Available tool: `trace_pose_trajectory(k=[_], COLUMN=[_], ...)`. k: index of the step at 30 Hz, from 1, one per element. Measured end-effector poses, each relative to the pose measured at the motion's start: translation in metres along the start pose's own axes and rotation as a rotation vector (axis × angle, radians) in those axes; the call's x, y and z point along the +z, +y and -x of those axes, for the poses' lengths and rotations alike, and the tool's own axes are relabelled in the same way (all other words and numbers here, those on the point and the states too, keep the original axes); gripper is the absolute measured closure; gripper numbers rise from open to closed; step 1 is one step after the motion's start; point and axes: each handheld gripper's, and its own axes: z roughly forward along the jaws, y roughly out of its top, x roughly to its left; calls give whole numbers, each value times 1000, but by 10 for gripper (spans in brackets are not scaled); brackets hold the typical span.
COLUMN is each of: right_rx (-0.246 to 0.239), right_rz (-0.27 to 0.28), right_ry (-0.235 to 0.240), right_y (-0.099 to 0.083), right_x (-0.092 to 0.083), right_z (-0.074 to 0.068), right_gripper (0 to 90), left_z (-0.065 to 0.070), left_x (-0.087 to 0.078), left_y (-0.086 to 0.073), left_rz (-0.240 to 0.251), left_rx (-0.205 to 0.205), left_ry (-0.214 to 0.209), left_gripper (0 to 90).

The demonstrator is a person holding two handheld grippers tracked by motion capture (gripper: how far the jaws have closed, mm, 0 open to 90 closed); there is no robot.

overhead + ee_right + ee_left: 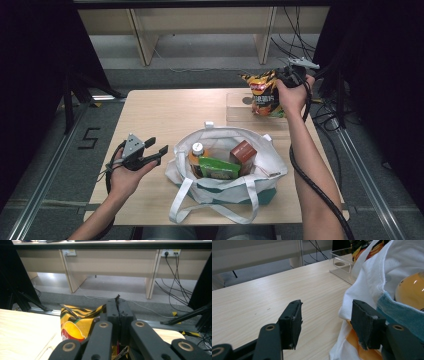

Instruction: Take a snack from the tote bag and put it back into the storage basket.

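A white tote bag (260,167) with teal trim stands open at the table's front centre. Inside it are an orange-capped bottle (196,154), a green packet (218,168) and a brown box (243,151). My right gripper (285,75) is shut on the top edge of a yellow chip bag (263,92), which hangs above a clear plastic tray (239,106) at the back right. The same chip bag (76,326) hangs below the closed jaws. My left gripper (156,148) is open beside the tote's left side, nothing between its fingers (292,320). The bottle (410,291) shows over the bag's rim.
The light wooden table (165,112) has bare room at its left and back left. Cables (320,107) trail off the right edge. A long bench with legs (200,25) stands beyond the table, and a metal rail (45,180) runs along the floor at left.
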Motion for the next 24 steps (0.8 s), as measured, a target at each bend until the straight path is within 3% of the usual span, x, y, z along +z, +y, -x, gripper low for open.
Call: trace_pose_trajectory(k=[9,10,12,13,16,24], right_rx=[-11,11,15,-4,22,30], right_rz=[4,-3,-17,-8,-12,-34], right_ry=[-39,-41,-56,-65,-78,-152], right_y=[-3,-2,-2,-3,-4,-7], right_x=[3,3,3,4,5,5], right_z=[7,7,9,12,14,23], right_gripper=[856,843,814,812,798,646], left_z=[2,2,1,1,0,0], left_x=[0,0,0,0,0,-1], left_y=[0,0,-1,-1,-1,0], left_rz=[-7,-8,-9,-9,-2,-2], left_rx=[-6,-6,-8,-7,-7,-12], left_ry=[4,4,5,5,0,4], left_gripper=[416,416,416,416,416,413])
